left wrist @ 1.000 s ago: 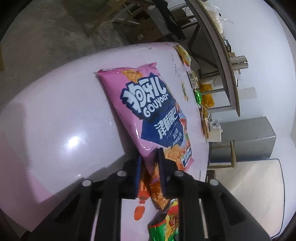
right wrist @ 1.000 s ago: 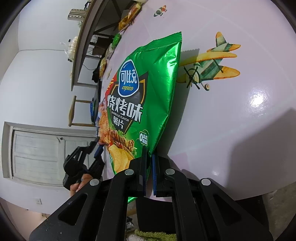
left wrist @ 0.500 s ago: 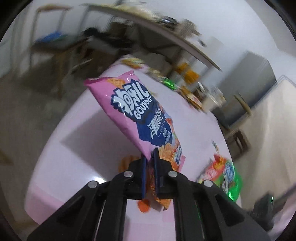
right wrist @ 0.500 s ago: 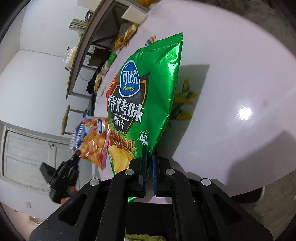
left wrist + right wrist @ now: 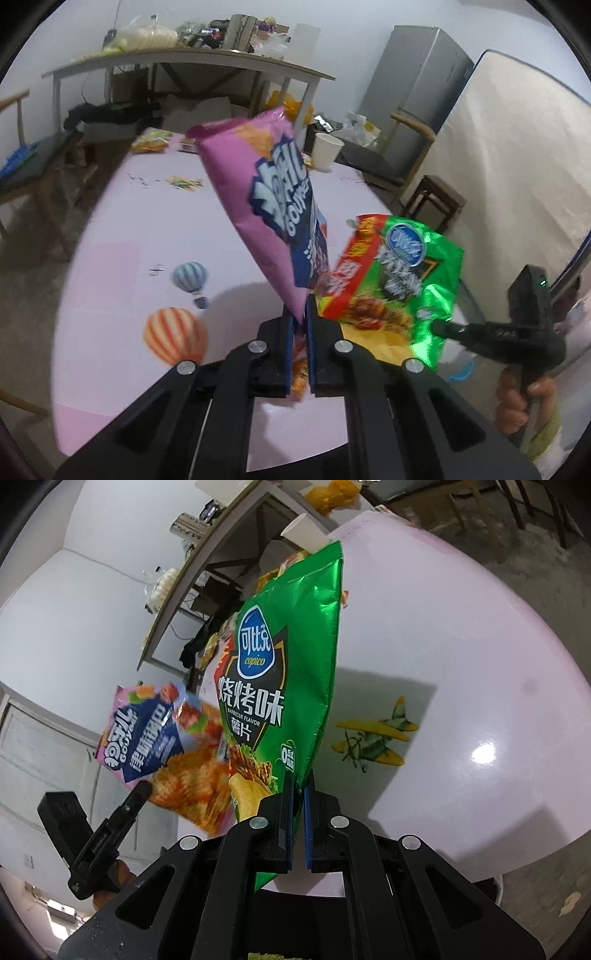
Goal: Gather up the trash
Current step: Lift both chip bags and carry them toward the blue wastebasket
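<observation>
My left gripper (image 5: 300, 314) is shut on the bottom edge of a pink snack bag (image 5: 266, 199) and holds it up above the pink table (image 5: 122, 266). My right gripper (image 5: 298, 786) is shut on the lower edge of a green chip bag (image 5: 284, 672), also lifted off the table (image 5: 461, 635). The green bag (image 5: 402, 280) and the right gripper (image 5: 439, 326) show at the right of the left wrist view. The pink bag (image 5: 162, 734) and the left gripper (image 5: 142, 790) show at the left of the right wrist view.
A white paper cup (image 5: 327, 151) and small wrappers (image 5: 151, 142) lie at the table's far end. Behind stand a cluttered long table (image 5: 192, 59), a grey fridge (image 5: 413, 99), chairs and a mattress (image 5: 517, 177). Balloon and plane prints mark the tablecloth.
Both bags have been lifted off the table. The left gripper swung upward and turned, so the pink bag now hangs in the air near the green one.
</observation>
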A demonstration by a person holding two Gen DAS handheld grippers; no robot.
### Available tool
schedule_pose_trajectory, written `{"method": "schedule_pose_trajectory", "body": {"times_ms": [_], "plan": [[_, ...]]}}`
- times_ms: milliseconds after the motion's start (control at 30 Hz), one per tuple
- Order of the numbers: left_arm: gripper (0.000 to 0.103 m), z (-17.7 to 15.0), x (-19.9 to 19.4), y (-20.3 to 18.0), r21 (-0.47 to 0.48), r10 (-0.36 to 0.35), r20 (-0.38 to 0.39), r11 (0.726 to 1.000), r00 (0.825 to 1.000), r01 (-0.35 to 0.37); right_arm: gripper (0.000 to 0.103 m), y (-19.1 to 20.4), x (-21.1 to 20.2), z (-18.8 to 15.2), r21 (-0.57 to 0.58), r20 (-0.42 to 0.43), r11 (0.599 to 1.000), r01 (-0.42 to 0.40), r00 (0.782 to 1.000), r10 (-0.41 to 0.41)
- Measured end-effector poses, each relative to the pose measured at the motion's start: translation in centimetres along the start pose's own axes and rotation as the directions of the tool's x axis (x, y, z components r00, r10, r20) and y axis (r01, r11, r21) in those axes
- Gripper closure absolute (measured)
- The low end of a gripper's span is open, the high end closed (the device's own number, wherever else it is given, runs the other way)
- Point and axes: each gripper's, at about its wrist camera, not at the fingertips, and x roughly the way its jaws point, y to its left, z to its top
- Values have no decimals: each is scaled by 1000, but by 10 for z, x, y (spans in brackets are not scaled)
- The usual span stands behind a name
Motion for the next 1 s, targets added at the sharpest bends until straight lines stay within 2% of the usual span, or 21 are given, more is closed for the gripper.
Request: {"method": "schedule_pose_trajectory", "body": {"times_ms": [133, 200, 267, 367, 433, 500, 567, 667, 1000], "plan": [[92, 0, 5, 4, -63, -81, 1, 995, 997, 81, 100, -3, 0, -1, -17, -1, 1000, 14, 1000, -14], [84, 0, 8, 5, -81, -99, 3, 992, 995, 99, 100, -6, -1, -2, -18, -4, 1000, 15, 1000, -15], [68, 1, 9, 3, -81, -101, 7, 992, 995, 101, 100, -7, 1, 0, -18, -10, 1000, 16, 1000, -16], [64, 3, 15, -1, -51, -82, 20, 995, 996, 83, 100, -8, 1, 1, -21, -16, 1000, 20, 1000, -20], [64, 5, 20, -3, -36, -41, 24, 998, 999, 42, 100, -6, 2, 2, -19, -16, 1000, 19, 1000, -19], [74, 6, 26, -1, -42, -1, 24, 999, 1000, 2, 100, -6, 1, 3, -17, -15, 1000, 18, 1000, -18], [92, 7, 28, 6, -74, 1, 27, 997, 1000, 1, 100, -7, 1, 4, -10, -12, 1000, 12, 1000, -13], [97, 7, 29, 16, -117, -18, 32, 993, 999, 21, 100, -14, -2, 3, 21, -14, 1000, -17, 1000, 18], [100, 14, 7, 12, -133, -49, 99, 989, 994, 62, 102, -37, -33, -2, 97, 57, 992, -85, 995, 79]]}}
